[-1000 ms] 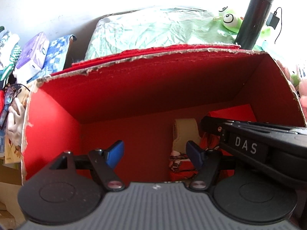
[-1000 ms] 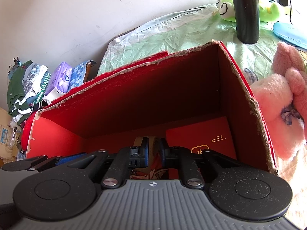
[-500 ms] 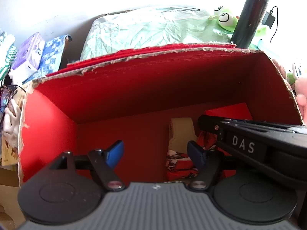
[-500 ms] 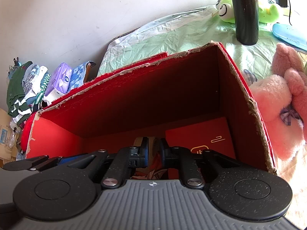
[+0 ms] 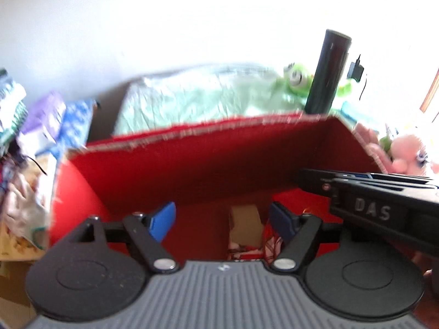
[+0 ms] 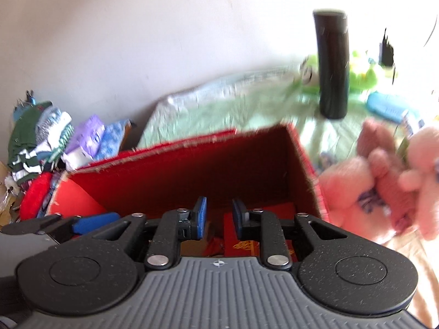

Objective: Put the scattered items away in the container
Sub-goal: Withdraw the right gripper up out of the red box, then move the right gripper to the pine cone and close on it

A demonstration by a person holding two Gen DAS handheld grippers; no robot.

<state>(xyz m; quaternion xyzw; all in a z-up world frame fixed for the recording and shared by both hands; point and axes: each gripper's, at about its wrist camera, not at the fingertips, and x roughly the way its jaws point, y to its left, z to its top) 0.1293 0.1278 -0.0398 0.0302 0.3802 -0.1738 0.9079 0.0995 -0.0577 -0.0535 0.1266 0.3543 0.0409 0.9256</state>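
The red cardboard box (image 5: 219,164) stands open in front of both grippers. A tan tape roll (image 5: 244,219) stands on its floor atop a red-and-white printed item (image 5: 244,250). A red booklet with gold print (image 6: 247,242) lies flat at the box's right. My left gripper (image 5: 223,222) hangs over the near side, its jaws opening, with nothing between the blue pads. My right gripper (image 6: 219,216) hovers beside it over the box (image 6: 192,170), jaws opening with an empty gap. Its black body (image 5: 370,211) crosses the left wrist view on the right.
Outside the box, a black flask (image 6: 332,65) stands upright on the green sheet behind it, beside a green frog plush (image 6: 362,74) and a blue case (image 6: 389,107). Pink plush toys (image 6: 384,181) lie right of the box. Folded clothes (image 6: 41,139) are piled at the left.
Both views have tilted upward and pulled back from the box, now blurred. The right gripper's pads, nearly together before, have parted. The left pads stand wider.
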